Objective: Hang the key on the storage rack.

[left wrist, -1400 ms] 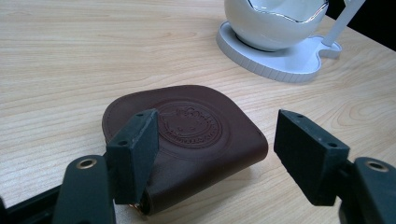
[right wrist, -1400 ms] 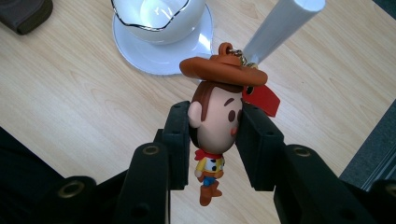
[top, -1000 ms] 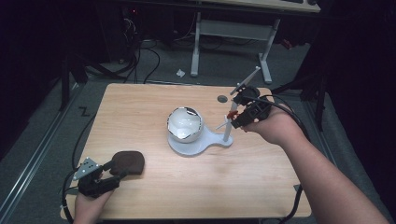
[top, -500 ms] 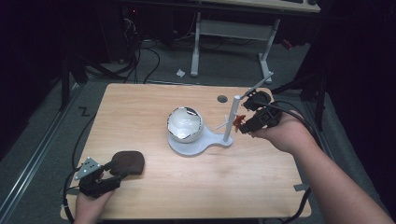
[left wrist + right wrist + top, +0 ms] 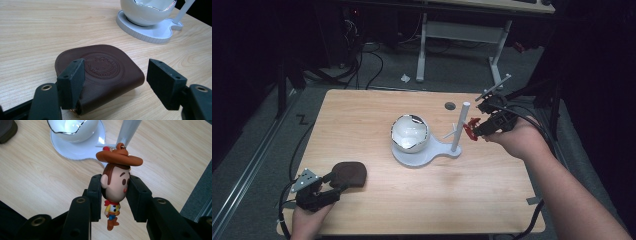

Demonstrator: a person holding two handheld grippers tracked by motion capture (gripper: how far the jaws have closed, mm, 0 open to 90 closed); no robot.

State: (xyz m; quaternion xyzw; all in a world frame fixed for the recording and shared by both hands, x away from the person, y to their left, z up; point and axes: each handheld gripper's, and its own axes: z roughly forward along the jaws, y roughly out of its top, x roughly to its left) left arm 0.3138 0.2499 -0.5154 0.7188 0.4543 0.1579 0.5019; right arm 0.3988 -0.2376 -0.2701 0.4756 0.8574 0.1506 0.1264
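Cowboy figure (image 5: 115, 187): orange-brown hat, brown hair, yellow shirt, red neckerchief, probably blue trousers. Pouch (image 5: 105, 75): dark brown, embossed round emblem. Bowl (image 5: 409, 132) and stand (image 5: 427, 154) white, at 3 o'clock of the pouch. Worktop (image 5: 362, 115): light woodgrain. Black tongs (image 5: 113, 195).

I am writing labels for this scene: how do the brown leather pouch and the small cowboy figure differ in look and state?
The brown leather pouch lies flat on the table; the cowboy figure is held up above it. The pouch sits between the open jaws of the left gripper, not pressed; the right gripper is shut on the figure's head. The pouch is one dark brown colour with an embossed round stamp; the figure is many-coloured, with an orange-brown hat. Both are small.
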